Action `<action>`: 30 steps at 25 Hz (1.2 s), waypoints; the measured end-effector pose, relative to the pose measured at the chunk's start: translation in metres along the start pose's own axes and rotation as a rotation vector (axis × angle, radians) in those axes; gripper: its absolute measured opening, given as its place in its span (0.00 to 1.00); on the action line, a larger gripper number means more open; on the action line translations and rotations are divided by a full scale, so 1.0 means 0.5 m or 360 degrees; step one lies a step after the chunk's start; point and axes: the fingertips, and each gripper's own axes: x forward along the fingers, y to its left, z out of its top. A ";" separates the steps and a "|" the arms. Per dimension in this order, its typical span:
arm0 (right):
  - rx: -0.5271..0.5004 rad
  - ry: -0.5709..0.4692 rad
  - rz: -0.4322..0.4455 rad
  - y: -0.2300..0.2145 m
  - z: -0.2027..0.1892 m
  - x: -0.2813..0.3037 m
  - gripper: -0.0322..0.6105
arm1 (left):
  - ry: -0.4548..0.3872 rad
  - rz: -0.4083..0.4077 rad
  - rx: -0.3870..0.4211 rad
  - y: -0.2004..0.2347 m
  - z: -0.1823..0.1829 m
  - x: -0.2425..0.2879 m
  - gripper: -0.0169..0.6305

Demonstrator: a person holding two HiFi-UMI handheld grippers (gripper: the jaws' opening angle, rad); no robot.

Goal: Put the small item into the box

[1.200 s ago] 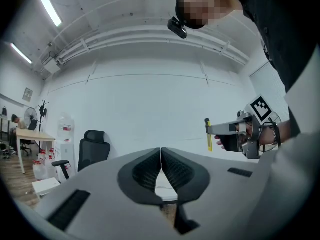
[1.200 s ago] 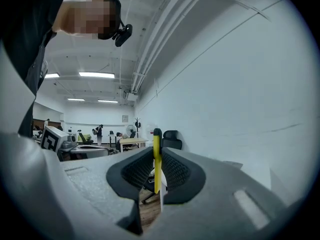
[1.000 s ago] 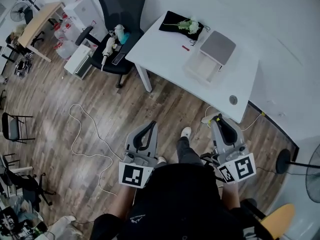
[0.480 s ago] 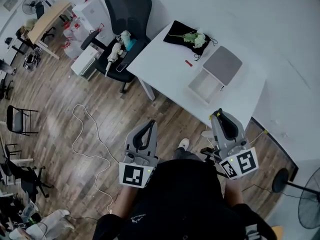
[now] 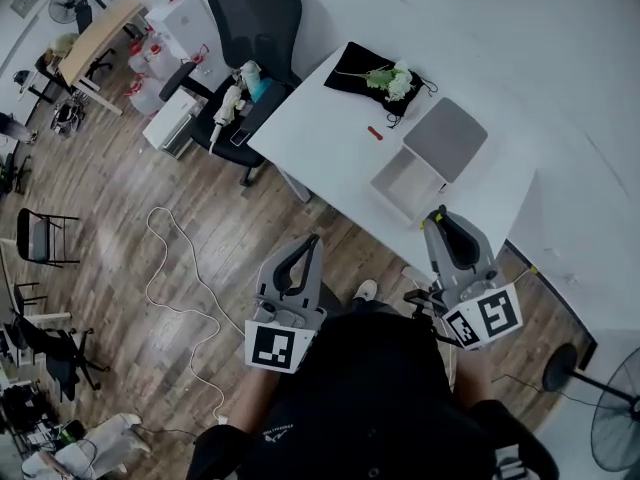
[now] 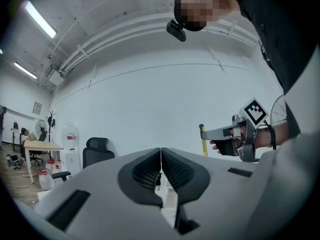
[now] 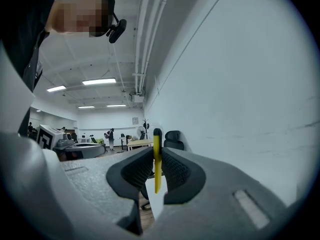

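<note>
A white box (image 5: 404, 182) lies open on the white table (image 5: 320, 138), its grey lid (image 5: 446, 137) tilted back behind it. A small red item (image 5: 374, 134) rests on the table left of the box. My right gripper (image 5: 440, 216) (image 7: 156, 166) hovers at the table's near edge, just in front of the box. It is shut on a thin yellow stick with a black tip (image 7: 156, 159). That stick (image 6: 202, 139) also shows in the left gripper view. My left gripper (image 5: 311, 241) (image 6: 160, 164) hangs over the floor, short of the table, shut and empty.
A black cloth with white flowers (image 5: 378, 71) lies at the table's far corner. A black office chair (image 5: 250, 38) loaded with objects stands at the table's left end. A white cable (image 5: 180, 268) snakes over the wooden floor. A fan stand (image 5: 560, 368) is at lower right.
The table and box have come closer in the head view. Both grippers have edged forward toward the table; the right one now reaches its near edge. Neither grip has changed.
</note>
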 end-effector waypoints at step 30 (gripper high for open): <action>0.0086 0.0053 -0.1278 -0.165 -0.047 0.160 0.14 | 0.0090 -0.1410 -0.0114 0.066 -0.053 0.492 0.04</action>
